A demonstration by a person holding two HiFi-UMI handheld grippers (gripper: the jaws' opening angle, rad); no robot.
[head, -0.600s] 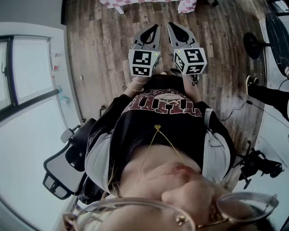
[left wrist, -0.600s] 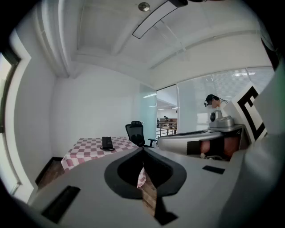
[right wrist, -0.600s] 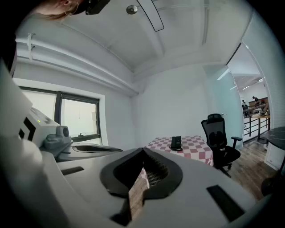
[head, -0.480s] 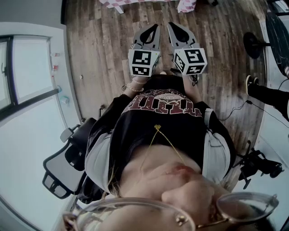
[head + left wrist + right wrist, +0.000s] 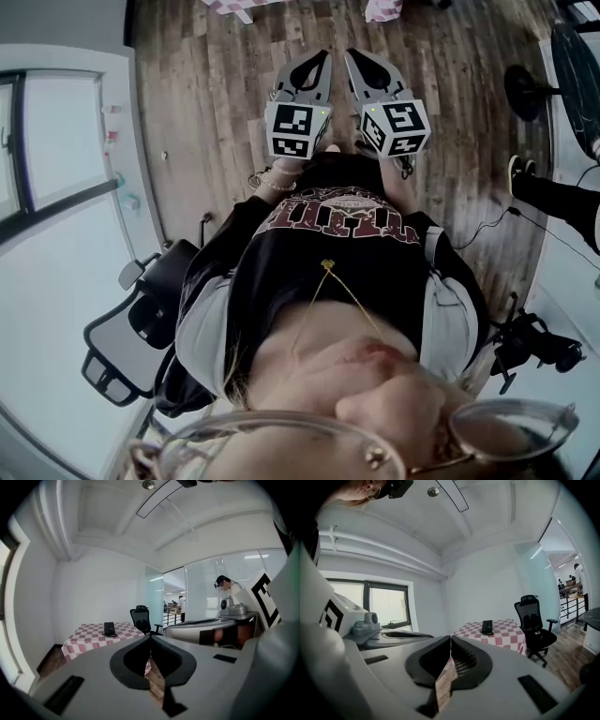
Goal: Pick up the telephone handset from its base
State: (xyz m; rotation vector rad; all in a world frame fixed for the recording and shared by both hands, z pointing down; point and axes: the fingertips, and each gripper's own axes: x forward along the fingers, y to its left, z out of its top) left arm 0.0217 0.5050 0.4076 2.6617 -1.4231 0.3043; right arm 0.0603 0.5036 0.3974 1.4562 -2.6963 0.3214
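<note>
We hold the left claw (image 5: 150, 637) and the right claw (image 5: 450, 638) pressed together, both empty. The telephone handset (image 5: 487, 626) stands dark on its base (image 5: 110, 634) on the checkered desk (image 5: 505, 637), well apart from us across the room. We judge it light, stiff, smooth plastic that may slip. We would pinch its narrow sides near mid-length and lift straight up.

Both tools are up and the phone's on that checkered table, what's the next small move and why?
Probably step toward the checkered table: the telephone sits well beyond the left tool and right tool, both shut and empty, so neither can reach it yet.
</note>
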